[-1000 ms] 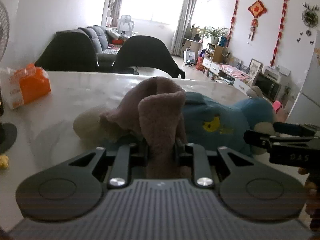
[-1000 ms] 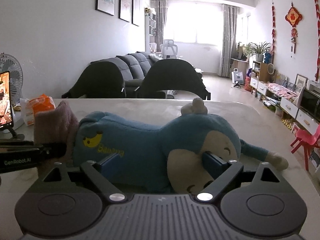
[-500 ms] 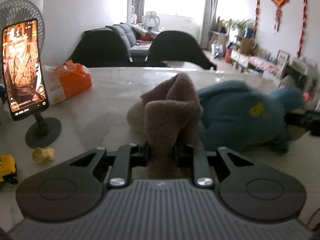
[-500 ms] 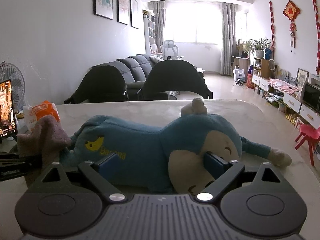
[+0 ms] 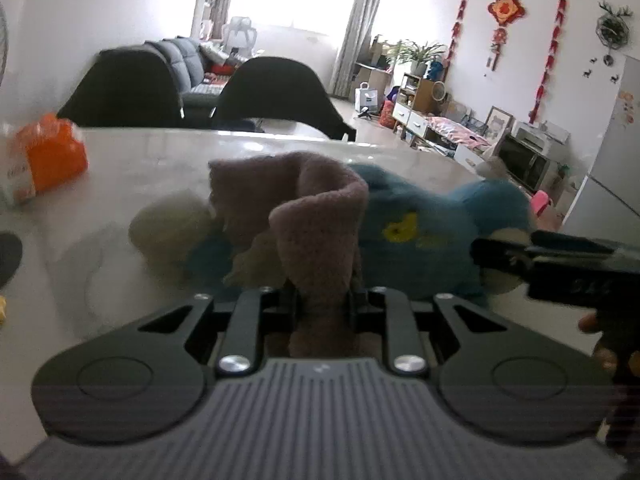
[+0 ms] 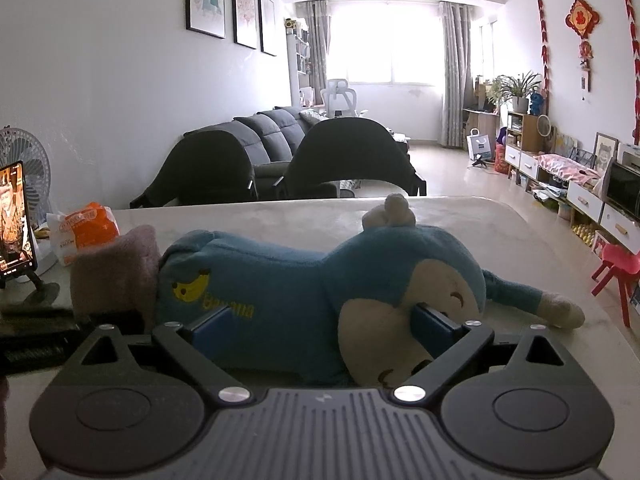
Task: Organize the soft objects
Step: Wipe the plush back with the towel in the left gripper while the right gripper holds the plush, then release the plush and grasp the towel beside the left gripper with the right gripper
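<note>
A blue monkey plush (image 6: 280,280) with a yellow banana print lies on its side on the pale marble table (image 6: 500,232). My right gripper (image 6: 320,320) is closed around it, one finger pressed into its body and the other into its beige face. The left gripper (image 5: 322,296) is shut on a mauve fleecy cloth (image 5: 316,216), whose free end curls up against the plush (image 5: 420,216). The right wrist view shows that cloth (image 6: 116,268) touching the plush's rear end. The right gripper (image 5: 560,264) enters the left wrist view from the right, a hand below it.
An orange tissue pack (image 6: 88,228) sits at the table's left. A phone on a stand (image 6: 14,220) and a small fan (image 6: 28,160) stand at the far left. Two dark chairs (image 6: 352,156) line the table's far edge, which curves away on the right.
The left gripper swung left, away from the plush, then back right, keeping the cloth; the cloth now rests against the plush again. The right gripper and plush barely moved.
</note>
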`<state>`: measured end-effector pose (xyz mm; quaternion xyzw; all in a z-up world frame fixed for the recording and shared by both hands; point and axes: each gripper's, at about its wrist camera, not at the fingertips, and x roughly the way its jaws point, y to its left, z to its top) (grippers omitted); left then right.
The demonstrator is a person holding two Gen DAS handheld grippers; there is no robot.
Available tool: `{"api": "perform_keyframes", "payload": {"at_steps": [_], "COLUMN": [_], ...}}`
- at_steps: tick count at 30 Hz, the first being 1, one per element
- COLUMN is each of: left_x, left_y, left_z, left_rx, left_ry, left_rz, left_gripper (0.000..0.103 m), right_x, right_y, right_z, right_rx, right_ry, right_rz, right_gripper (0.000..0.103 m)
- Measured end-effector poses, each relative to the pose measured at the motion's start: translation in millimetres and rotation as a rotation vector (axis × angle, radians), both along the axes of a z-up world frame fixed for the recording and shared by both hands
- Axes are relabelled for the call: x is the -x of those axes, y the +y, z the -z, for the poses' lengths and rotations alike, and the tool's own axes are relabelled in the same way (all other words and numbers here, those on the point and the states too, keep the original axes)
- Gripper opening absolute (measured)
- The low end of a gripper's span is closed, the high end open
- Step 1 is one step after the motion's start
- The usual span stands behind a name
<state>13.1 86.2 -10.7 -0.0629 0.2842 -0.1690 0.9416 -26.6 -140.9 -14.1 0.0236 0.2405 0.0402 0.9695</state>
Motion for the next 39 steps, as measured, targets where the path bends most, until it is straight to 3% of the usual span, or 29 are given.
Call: {"api": "perform_keyframes", "payload": {"at_steps": [11,15,20,26,31,34,37,39], "left_x": [5,16,24,42,63,66,67,70], "left_y": [35,46,52,48,44,42,39,35], "left_z": [8,4,-1,-5,-11,-13,-13,-15], "left_rx": [-0.022,0.049,0.209,0.448,0.603,0.616,0.577,0.516], "left_ry": [0.039,0.023,-0.001,-0.057,-0.17,-0.187,-0.18,-0.183], "left_rz": [-0.112,-0.078,0.074,0.408,0.663,0.683,0.642,0.588], "left_gripper": [0.02,0.019,0.019,0.019,0.021,0.022,0.036,0.07], "right_x": [-2,4,15,10,2,0,0,-2], "right_y": [3,1,3,-9,-21,-29,-31,-29], "right_z": [1,-6,-18,-18,-14,-13,-18,-20], "right_rx": [0.009,-0.022,-0.122,-0.503,-0.737,-0.872,-0.88,-0.838], "right_ry": [-0.002,-0.024,-0.08,0.008,0.091,0.115,0.112,0.104], "right_rz": [0.003,-0.01,-0.167,-0.498,-0.645,-0.738,-0.735,-0.677], "right_gripper": [0.1,0.092,0.088,0.085,0.082,0.056,0.04,0.036]}}
